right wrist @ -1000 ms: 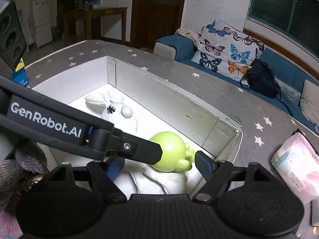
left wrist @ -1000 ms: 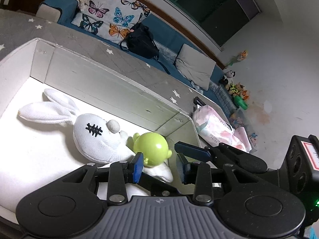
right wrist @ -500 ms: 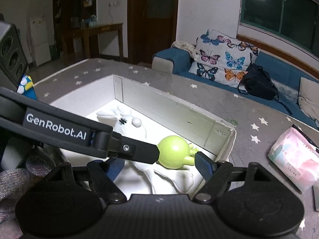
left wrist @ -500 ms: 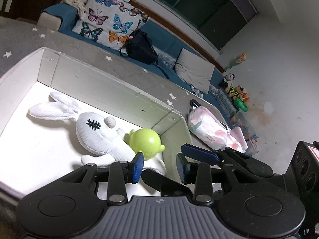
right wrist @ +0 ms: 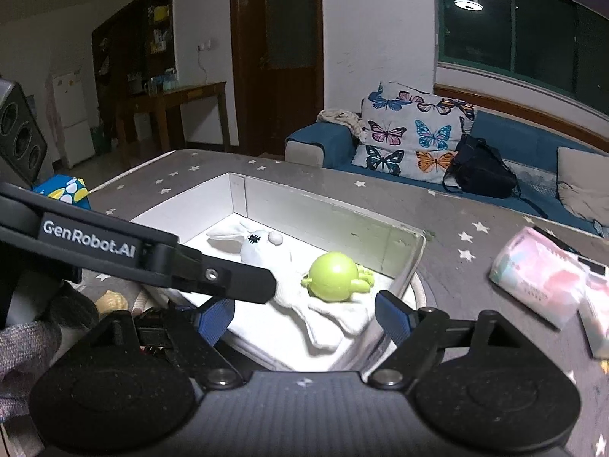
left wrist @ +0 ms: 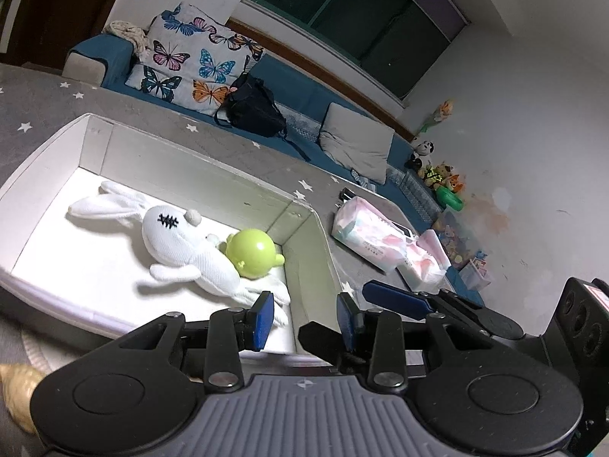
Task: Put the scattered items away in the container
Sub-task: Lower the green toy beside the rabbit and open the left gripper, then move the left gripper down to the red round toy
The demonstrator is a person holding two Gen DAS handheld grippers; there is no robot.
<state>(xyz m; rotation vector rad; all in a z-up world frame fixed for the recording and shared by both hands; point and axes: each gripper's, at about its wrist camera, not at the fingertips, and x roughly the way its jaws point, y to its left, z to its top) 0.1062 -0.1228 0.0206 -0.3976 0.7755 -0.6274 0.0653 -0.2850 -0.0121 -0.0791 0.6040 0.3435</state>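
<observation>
A white open box sits on the grey star-patterned table. A white plush rabbit lies inside it, with a round green toy against its body near the box's right end. My left gripper hovers open over the box's near right corner, nothing between its blue pads. My right gripper hangs above the near rim; its jaws are opening and hold nothing. The left gripper's black finger crosses the right wrist view.
Two pink tissue packs lie on the table right of the box. A cream shell-shaped item lies by the near left rim. A blue dotted object sits far left. A sofa with cushions and a black bag stands behind.
Both grippers have drawn back and risen from the box, so the rabbit and green toy look smaller and farther. The right jaws stand slightly wider. The toys have not moved.
</observation>
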